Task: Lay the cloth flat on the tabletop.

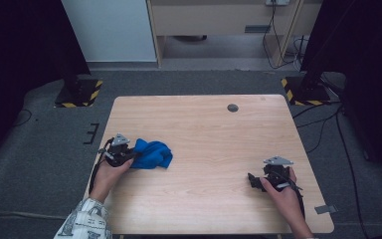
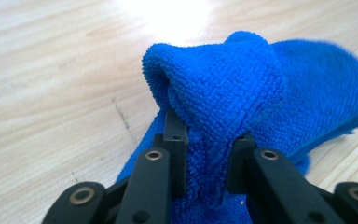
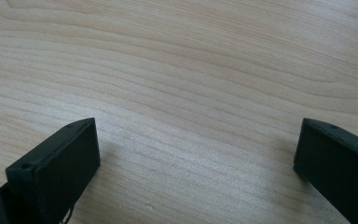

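A crumpled blue cloth lies on the left part of the wooden table. My left gripper is at the cloth's left edge. In the left gripper view a bunched fold of the blue cloth is pinched between the two black jaws, which press on it from both sides; my left gripper is shut on it. My right gripper rests low over the table at the front right, held by a hand. In the right gripper view my right gripper stands wide open over bare wood.
A small dark round spot sits near the table's far edge. Beyond the table are grey floor, yellow-and-black stand bases and cables. A patterned sleeve enters at the bottom left.
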### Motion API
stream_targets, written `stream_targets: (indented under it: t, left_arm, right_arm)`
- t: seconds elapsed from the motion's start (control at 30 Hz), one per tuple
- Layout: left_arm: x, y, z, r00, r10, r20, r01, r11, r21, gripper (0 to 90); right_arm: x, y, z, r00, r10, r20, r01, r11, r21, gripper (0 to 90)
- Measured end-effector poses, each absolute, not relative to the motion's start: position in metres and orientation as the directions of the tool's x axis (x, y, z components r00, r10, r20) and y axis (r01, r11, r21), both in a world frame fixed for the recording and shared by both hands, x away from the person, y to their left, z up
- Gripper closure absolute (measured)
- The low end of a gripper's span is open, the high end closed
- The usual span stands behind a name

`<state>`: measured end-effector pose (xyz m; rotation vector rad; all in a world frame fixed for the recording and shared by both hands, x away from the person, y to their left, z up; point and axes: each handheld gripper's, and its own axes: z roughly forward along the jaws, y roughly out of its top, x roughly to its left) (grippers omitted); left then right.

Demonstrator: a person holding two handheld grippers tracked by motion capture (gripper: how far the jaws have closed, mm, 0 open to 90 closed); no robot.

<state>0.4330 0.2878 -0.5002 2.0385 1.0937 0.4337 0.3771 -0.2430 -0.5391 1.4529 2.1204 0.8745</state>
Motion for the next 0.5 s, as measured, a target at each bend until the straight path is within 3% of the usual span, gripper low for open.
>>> stream_targets:
  t: [0.5]
  left_arm:
    - [0.438,0.271,-0.465,0.603,0.797,-0.038,0.495,-0.336,0.801,75.6]
  right_arm:
    - [0.377,-0.243,-0.539,-0.365,0.931,0.007,0.665,0.256,0.702,0.4]
